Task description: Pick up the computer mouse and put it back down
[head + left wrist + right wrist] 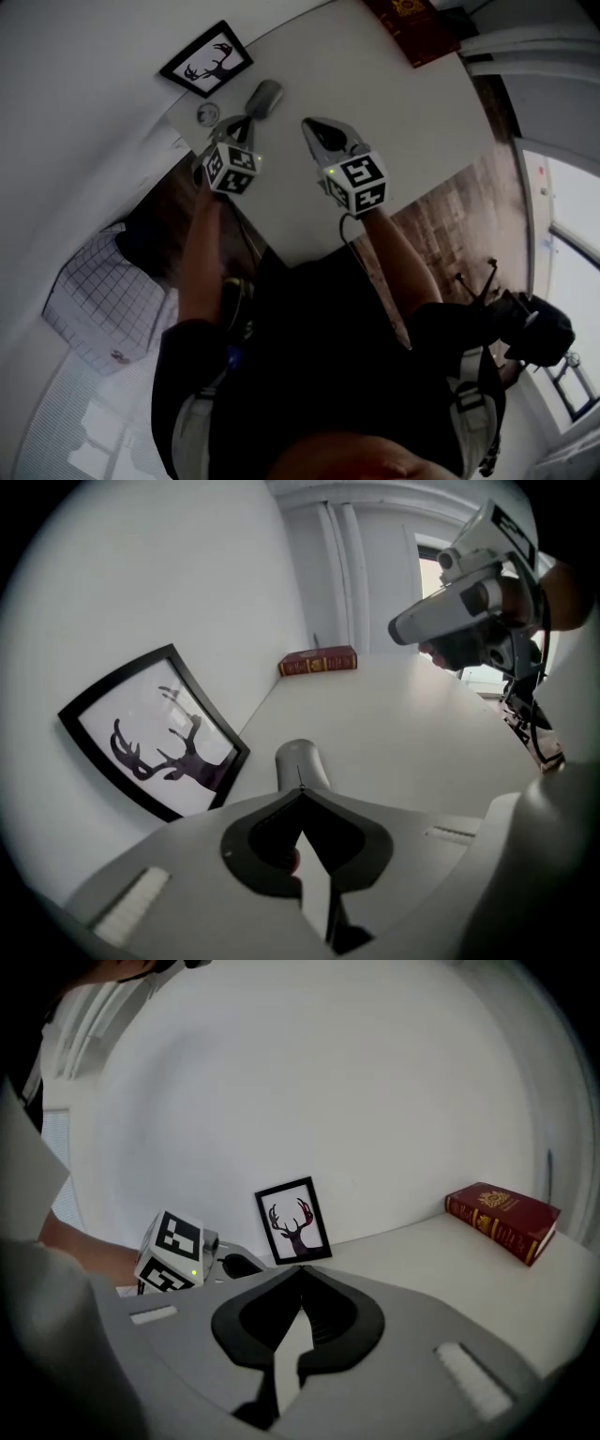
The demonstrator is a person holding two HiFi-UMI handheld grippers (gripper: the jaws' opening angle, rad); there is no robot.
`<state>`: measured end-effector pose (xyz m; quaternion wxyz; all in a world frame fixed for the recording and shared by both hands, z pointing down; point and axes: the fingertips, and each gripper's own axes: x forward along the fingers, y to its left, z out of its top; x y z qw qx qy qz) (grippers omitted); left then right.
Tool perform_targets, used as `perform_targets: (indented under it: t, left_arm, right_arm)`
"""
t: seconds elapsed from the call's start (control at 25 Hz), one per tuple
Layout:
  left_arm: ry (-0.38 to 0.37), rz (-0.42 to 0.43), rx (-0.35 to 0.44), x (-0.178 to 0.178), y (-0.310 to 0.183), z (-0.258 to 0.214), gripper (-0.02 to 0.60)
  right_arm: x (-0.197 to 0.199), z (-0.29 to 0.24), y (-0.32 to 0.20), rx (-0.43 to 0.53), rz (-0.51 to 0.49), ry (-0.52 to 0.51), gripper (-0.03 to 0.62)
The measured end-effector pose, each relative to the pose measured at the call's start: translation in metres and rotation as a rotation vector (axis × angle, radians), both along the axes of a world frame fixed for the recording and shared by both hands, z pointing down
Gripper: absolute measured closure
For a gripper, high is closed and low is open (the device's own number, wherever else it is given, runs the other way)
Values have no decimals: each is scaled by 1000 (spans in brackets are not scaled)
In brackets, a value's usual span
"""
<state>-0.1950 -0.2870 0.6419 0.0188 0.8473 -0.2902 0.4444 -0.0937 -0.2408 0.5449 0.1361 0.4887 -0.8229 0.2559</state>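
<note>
While the mouse [265,97] is lying on the tabletop [375,112] beside the deer picture [206,58], the left tongs [246,120] are pointing at its near end, closed and empty. The right tongs [311,127] are hanging nearby, likewise closed on nothing. A white wire basket [94,300] is standing below; contents unclear.

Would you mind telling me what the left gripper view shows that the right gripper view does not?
Only the left gripper view shows the grey mouse, lying on the table just ahead of its shut jaws, and the right hand-held gripper at the upper right. Only the right gripper view shows the left hand-held gripper with its marker cube. Both show the framed deer picture, the red book and the white table.
</note>
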Motion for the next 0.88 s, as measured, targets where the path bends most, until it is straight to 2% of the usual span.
perform_targets:
  t: [0.16, 0.28, 0.32, 0.4, 0.44, 0.6, 0.72, 0.88]
  left_arm:
    - [-35, 32, -16, 5, -18, -1, 581]
    - [-63, 4, -34, 10, -34, 2, 580]
    - [-74, -8, -56, 11, -37, 5, 550]
    - [-102, -5, -157, 16, -36, 20, 362]
    - [-117, 5, -207, 18, -34, 27, 324]
    - [-176, 45, -292, 20, -31, 47, 260]
    - [-122, 17, -349, 25, -39, 47, 247]
    - [-74, -46, -527, 20, -33, 67, 245]
  right_arm:
    - [0, 4, 0, -6, -4, 20, 579]
    - [7, 10, 3, -14, 11, 18, 579]
    - [9, 12, 5, -16, 15, 20, 579]
    - [14, 14, 6, -14, 22, 21, 579]
    - [16, 15, 6, -16, 27, 20, 579]
    - [23, 21, 13, -29, 41, 10, 579]
    - [28, 24, 17, -28, 42, 11, 579]
    - [32, 21, 17, -25, 54, -6, 579]
